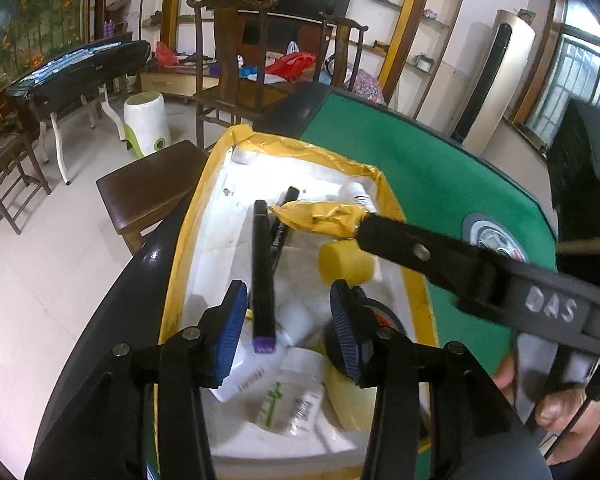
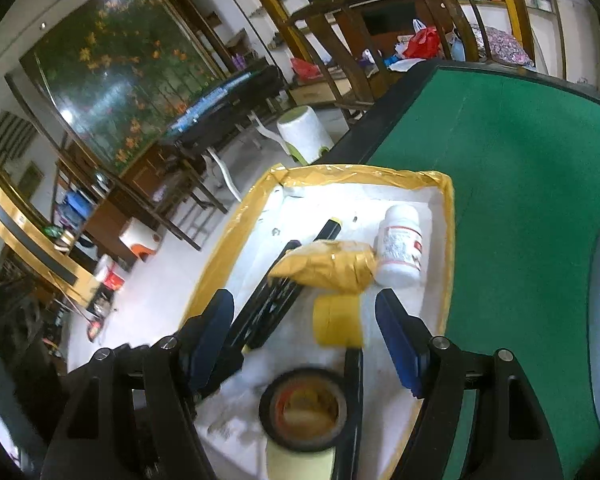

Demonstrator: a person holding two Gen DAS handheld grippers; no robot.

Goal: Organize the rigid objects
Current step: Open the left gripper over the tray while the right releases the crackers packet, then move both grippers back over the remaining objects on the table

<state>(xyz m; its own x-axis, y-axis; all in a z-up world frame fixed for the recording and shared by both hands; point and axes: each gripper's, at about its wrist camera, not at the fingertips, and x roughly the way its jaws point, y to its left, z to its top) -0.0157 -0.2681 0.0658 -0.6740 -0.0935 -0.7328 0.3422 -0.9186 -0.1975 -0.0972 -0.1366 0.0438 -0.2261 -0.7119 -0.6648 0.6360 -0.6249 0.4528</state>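
Both my left gripper [image 1: 288, 320] and right gripper [image 2: 306, 332] hang spread, grasping nothing, over the yellow-taped white foam box [image 2: 364, 172]. Short yellow plastic cylinder [image 2: 337, 320] sits at 12 o'clock between right's pads; I'd drop straight and squeeze squarely.

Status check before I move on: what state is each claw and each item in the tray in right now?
left claw: open, holding nothing
right claw: open, holding nothing
purple-capped marker: capped, lying flat in tray
white bottle: cap on, lying on its side
yellow cylinder: on its side, ungripped
black tape roll: flat, hole facing up
tray: open-topped, on the green table
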